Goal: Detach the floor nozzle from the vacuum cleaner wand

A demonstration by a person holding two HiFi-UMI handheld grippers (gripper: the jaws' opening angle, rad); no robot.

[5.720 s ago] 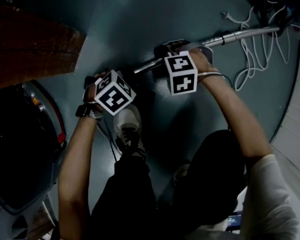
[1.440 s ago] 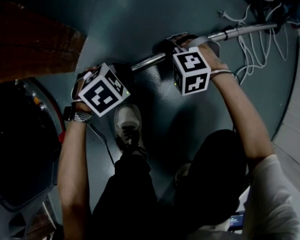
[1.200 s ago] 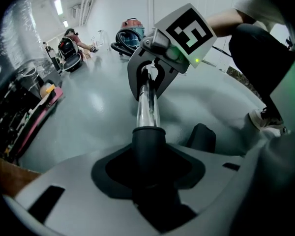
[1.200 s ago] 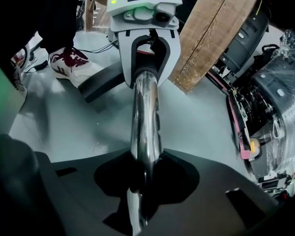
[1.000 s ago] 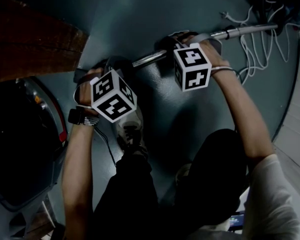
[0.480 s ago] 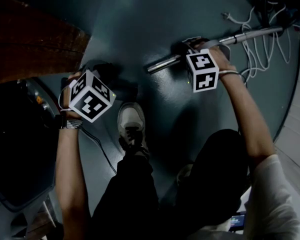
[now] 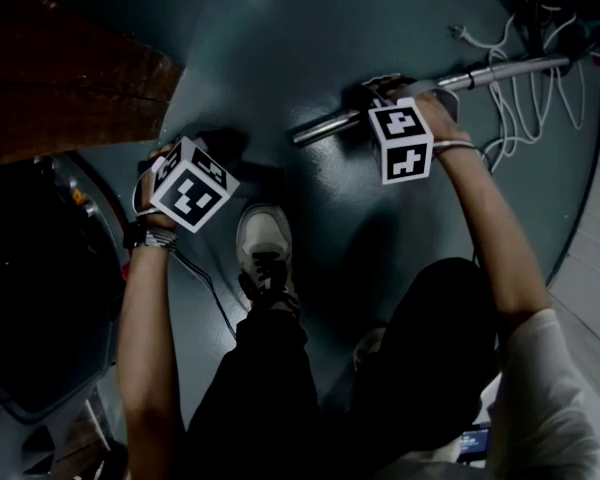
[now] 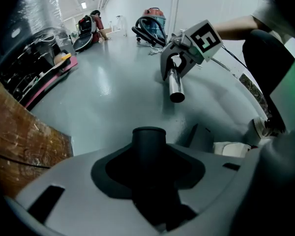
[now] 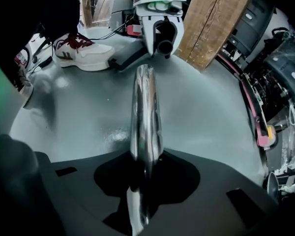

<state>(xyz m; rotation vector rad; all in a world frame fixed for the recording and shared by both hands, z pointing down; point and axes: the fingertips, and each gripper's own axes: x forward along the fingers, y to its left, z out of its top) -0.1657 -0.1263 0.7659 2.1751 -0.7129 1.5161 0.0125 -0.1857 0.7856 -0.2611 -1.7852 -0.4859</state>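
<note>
Now the left gripper [image 8: 148,181] is squeezing the floor nozzle [image 8: 148,144], the right gripper [image 9: 141,193] the wand [image 9: 145,112]; pulling straight apart is looking best.

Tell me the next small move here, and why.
Probably lower the floor nozzle to the floor and let go. Its neck is clamped in the left gripper and stands clear of the open end of the wand, which the right gripper holds. The separation looks done; only setting it down seems left.

White cables [image 7: 525,98] are lying tangled on the grey floor [image 7: 280,48], while a wooden board [image 7: 70,98] is sitting well apart.
</note>
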